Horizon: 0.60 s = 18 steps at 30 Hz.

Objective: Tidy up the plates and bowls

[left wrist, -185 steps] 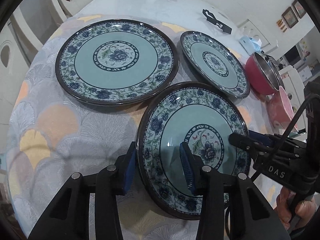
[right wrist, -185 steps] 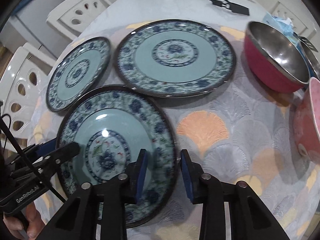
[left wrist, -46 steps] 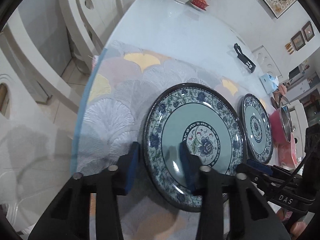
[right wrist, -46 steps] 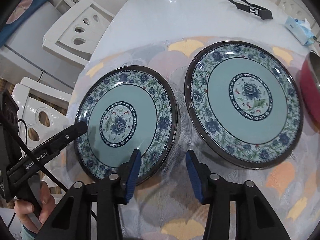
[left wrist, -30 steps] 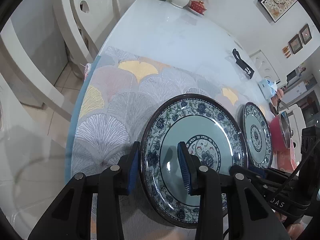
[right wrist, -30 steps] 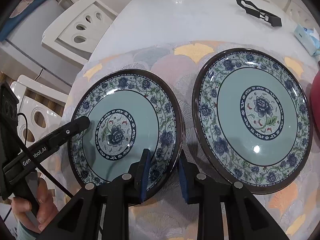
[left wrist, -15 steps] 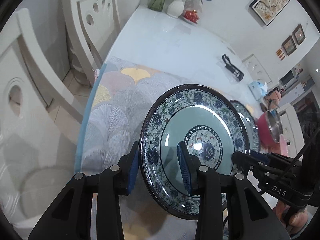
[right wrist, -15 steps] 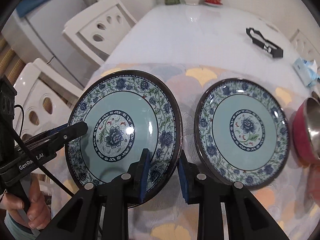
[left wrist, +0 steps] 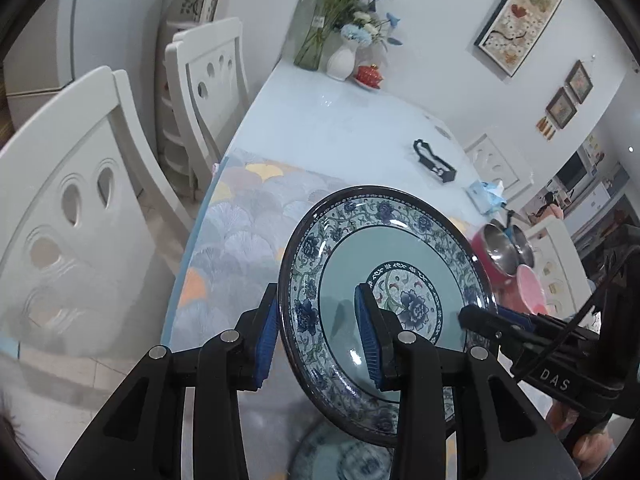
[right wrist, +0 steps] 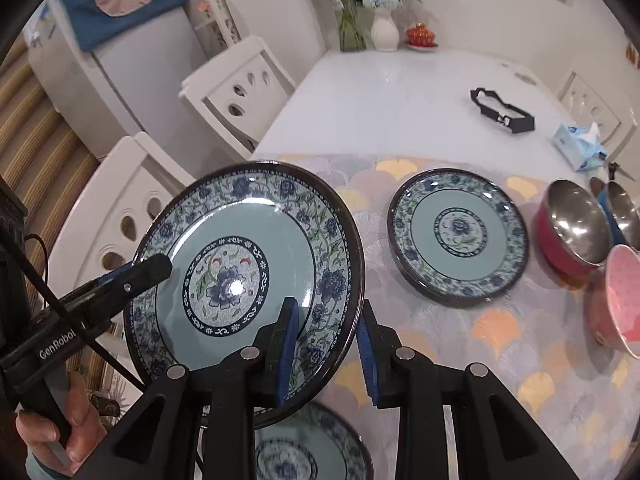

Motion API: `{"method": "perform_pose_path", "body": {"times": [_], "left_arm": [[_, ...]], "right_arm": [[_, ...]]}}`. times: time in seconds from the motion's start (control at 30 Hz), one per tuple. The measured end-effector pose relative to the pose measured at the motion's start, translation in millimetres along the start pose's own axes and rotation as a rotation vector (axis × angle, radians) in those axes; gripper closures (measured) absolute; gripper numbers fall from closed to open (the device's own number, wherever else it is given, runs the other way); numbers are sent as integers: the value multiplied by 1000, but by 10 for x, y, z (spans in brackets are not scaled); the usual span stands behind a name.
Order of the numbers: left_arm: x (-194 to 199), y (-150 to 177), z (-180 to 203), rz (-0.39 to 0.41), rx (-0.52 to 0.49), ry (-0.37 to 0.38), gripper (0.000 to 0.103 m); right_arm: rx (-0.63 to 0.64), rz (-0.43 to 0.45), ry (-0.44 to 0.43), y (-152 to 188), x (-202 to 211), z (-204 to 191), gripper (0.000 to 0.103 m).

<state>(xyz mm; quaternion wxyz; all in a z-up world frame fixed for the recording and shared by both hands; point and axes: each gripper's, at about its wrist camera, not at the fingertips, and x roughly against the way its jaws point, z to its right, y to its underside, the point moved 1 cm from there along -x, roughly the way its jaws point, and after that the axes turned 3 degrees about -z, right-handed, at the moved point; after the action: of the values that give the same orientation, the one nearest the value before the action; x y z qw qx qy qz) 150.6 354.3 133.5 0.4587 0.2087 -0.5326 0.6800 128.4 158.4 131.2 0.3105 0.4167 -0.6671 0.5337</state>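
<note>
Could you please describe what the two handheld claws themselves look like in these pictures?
Both are matte black frames with silver bolts and ribbed blue pads. The left claw reads "GenRobot" on its side, and the right claw reads "DAS". Thin black cables run along each.

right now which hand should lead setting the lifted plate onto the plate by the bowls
Right, probably. Both hand-held grippers clamp the lifted plate: the right hand-held gripper on the rim facing the resting plate, the left hand-held gripper on the far rim.
</note>
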Motion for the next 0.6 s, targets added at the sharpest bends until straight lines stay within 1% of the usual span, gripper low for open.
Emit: {"method": "perform_pose_path", "body": {"times": [0.1,0.23,0.3,0.47,0.6], "left_arm": [[159,150,68,16,8,4,69],[305,382,155,25,28,4,70],[345,506,200,18,33,-3,72],[449,778,261,7,47,-15,72],[513,998,298,0,56,-39,72]], "right_arm": [[13,10,-2,146,167,-3,75],[25,3,-9,392,324,13,75],[28,-6,-9,487,364,35,75],[32,-34,-25,756,439,95,75],[45,-57,-37,954,457,111,75]]}}
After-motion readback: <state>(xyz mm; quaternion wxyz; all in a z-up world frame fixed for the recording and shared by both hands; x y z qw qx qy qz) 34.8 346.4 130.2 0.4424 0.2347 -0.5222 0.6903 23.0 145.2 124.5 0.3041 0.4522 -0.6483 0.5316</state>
